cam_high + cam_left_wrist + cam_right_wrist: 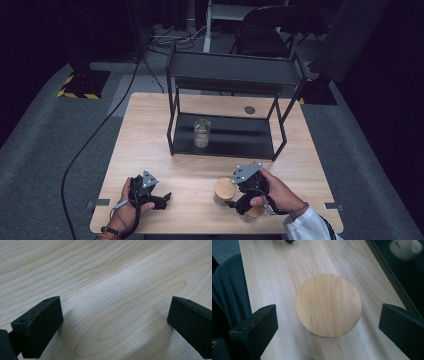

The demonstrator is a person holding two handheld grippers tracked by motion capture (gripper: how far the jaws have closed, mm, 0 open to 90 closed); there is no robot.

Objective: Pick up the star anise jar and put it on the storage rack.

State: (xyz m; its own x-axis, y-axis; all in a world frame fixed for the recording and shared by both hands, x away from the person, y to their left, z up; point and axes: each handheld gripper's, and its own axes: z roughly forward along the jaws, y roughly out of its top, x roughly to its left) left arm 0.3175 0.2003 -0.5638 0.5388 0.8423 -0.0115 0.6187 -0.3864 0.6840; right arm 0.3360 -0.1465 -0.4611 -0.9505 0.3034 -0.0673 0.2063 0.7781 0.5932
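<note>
A jar with a round wooden lid (224,188) stands near the table's front edge. My right gripper (233,202) hovers just beside and above it. In the right gripper view the lid (328,305) lies between the wide-apart jaws of that open gripper (328,316), which touch nothing. A second wooden-lidded jar (254,213) is partly hidden under the right hand. My left gripper (162,199) rests low at the front left. It is open (116,313) over bare wood. A clear glass jar (201,132) stands on the lower shelf of a black rack (225,75).
The black two-tier rack takes up the table's (150,125) far middle; its lower shelf (387,260) and the glass jar (404,248) show at the top right of the right gripper view. A small dark disc (249,110) lies behind it. Cables run on the floor at left.
</note>
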